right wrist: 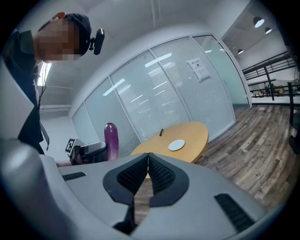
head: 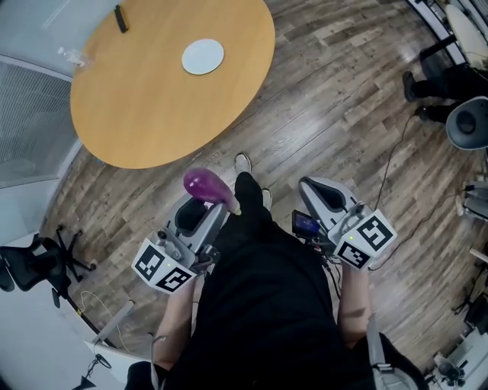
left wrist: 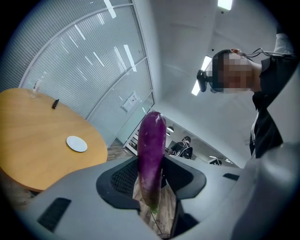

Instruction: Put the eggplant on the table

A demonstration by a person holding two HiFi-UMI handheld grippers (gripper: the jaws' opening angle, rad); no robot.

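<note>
Closest to the head camera, a person in dark clothing [head: 267, 305] stands on a wood-plank floor [head: 328, 114], holding a two-fingered gripper in each hand. The left gripper [head: 206, 207] has its fingers [left wrist: 117, 180] spread partway and pinching a glossy purple eggplant [left wrist: 151, 159] by its lower, stem end. In the left gripper view the eggplant stands upright, its rounded tip well clear of the fingers. The right gripper [right wrist: 148, 164] is at about the same distance from the body, with its black ribbed fingers [right wrist: 164, 176] pressed together and nothing between them. One light-coloured shoe [head: 242, 162] shows just beyond the eggplant. Seen from the head camera, the eggplant hangs over the floor, near the rim of a round, light wooden bench [head: 152, 91] but not over it. Farther out on the bench lie a small white plate [head: 203, 56] and, near the far edge, a small dark object [head: 120, 18] too small to identify. A black office chair [head: 30, 259] stands at the left of the head view.
</note>
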